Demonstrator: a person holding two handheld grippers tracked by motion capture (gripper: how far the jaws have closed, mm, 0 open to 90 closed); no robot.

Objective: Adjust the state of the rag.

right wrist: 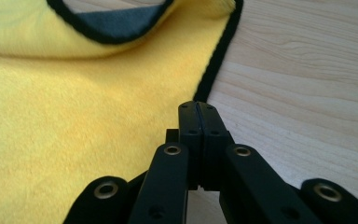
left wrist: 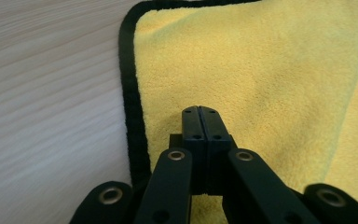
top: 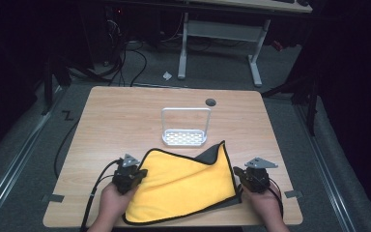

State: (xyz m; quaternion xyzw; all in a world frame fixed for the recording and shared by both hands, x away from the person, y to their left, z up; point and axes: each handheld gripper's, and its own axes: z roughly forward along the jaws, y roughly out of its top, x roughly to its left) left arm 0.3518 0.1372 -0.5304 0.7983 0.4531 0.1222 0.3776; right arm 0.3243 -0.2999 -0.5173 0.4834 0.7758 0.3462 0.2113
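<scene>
Two pairs of jaws are pressed together with nothing between them. My left gripper [left wrist: 199,111] rests its tips on the yellow pile of the microfibre cloth [top: 181,186], just inside the black-bound left edge. My right gripper [right wrist: 197,106] has its tips at the black binding of the cloth's right edge, where cloth meets bare wood.

The cloth lies on the near part of the wooden table [top: 125,116], between my two hands. Its far right corner is folded over, so the grey underside [top: 211,155] shows.

Handling, as I judge it: the cloth is light, soft and fully limp. It will drape and fold under its own weight, and the plush pile may slip under a shallow pinch. The stitched binding is the firmest part; I would take hold there, near a corner, one gripper to each side edge, with the jaws opened first and closed well over the hem.

Farther off, a white wire-handled rack [top: 185,126] stands just beyond the cloth's folded corner.
</scene>
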